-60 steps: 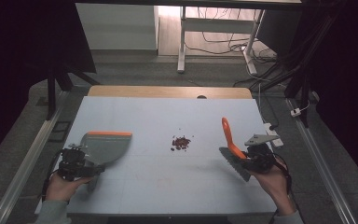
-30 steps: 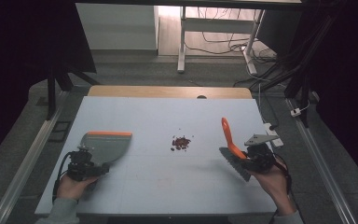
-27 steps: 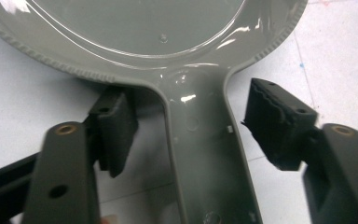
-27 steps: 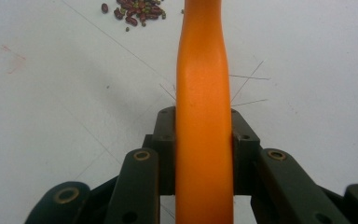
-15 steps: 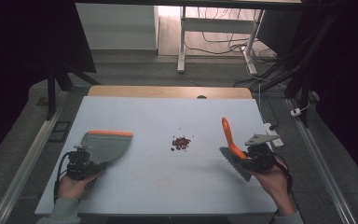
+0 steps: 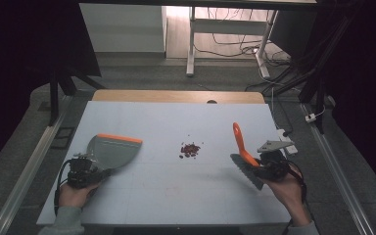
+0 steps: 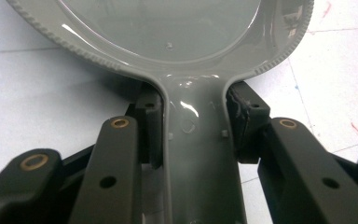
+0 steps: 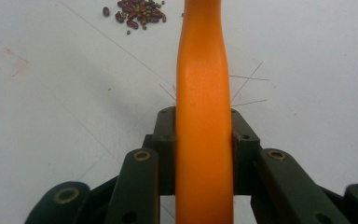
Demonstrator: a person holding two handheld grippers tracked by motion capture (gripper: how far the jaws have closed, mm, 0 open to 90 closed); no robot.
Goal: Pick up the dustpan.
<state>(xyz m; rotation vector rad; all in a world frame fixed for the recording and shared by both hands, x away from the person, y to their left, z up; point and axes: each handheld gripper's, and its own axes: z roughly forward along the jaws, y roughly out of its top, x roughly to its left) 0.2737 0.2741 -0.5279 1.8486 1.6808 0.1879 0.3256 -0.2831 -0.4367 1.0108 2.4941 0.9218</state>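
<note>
Left claw (image 6: 89,169), near the bench's left edge: jaws have just closed on the handle of the grey plastic dustpan with orange lip (image 6: 112,149), previously ungripped. Right claw (image 6: 260,169), near the right edge: clamped on the orange-handled brush (image 6: 240,142), unchanged. Small heap of dark red beans (image 6: 190,149): mid-bench, open white surface all round.

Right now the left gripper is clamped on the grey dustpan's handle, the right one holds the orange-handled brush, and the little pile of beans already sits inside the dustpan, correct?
Not quite: the beans lie on the table, between dustpan and brush, as the high view shows. The rest holds.
</note>
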